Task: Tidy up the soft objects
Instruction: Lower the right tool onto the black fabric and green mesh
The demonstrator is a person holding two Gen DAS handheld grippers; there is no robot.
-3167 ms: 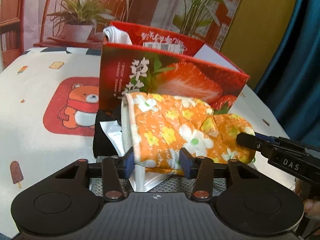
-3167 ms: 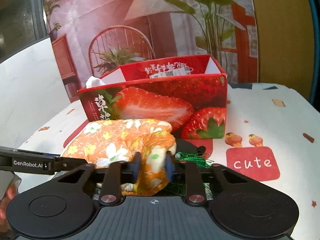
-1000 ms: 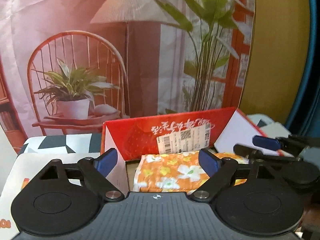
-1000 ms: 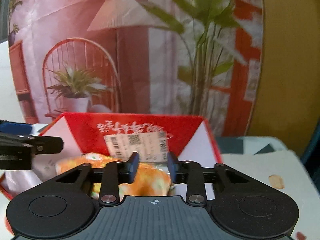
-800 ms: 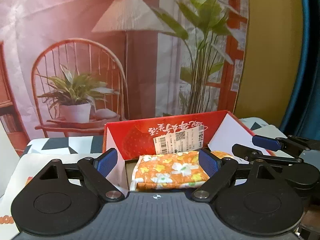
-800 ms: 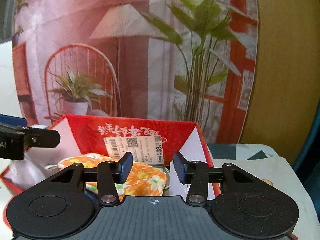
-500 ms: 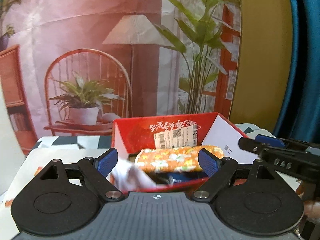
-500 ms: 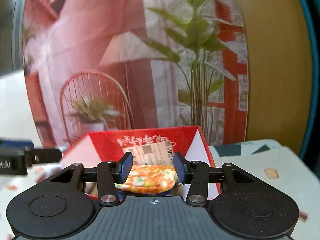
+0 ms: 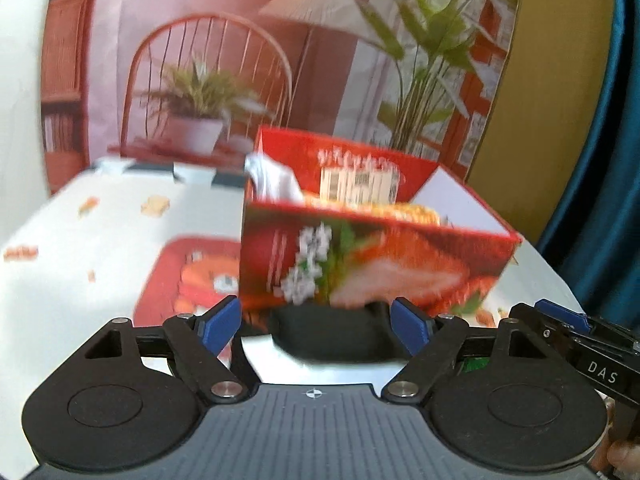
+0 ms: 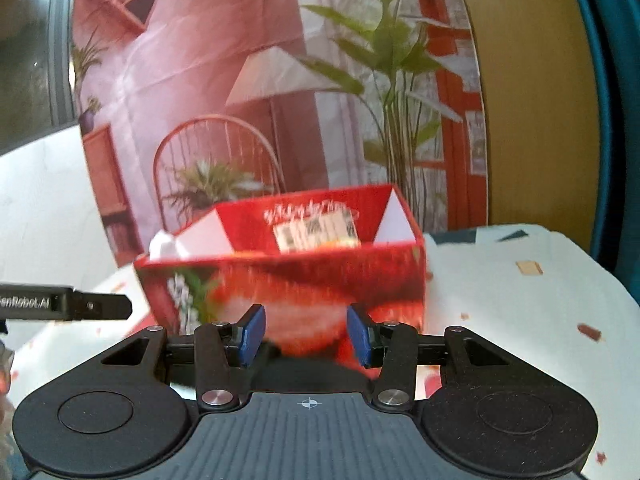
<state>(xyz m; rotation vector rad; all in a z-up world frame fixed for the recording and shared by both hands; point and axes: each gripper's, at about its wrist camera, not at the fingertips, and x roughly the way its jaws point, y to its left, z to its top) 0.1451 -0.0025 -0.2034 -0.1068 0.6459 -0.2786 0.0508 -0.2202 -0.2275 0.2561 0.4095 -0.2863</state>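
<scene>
Both tools have been pulled back from the box; the orange floral cloth, gripped 3.2 s ago, is now left inside it. Table (image 9: 80, 240) is covered by a smooth white cloth with cartoon prints. Red strawberry-print cardboard box (image 9: 372, 264) stands on it, rectangular, open-topped. Orange floral cloth (image 9: 412, 213) is seen only as a soft strip above the front wall, beside a crumpled white fabric (image 9: 276, 180) at the left corner. Black soft item (image 9: 328, 336) lies in front of the box. Left tool (image 9: 316, 326) is spread wide, nothing held. Right tool (image 10: 306, 336) is likewise parted, empty.
</scene>
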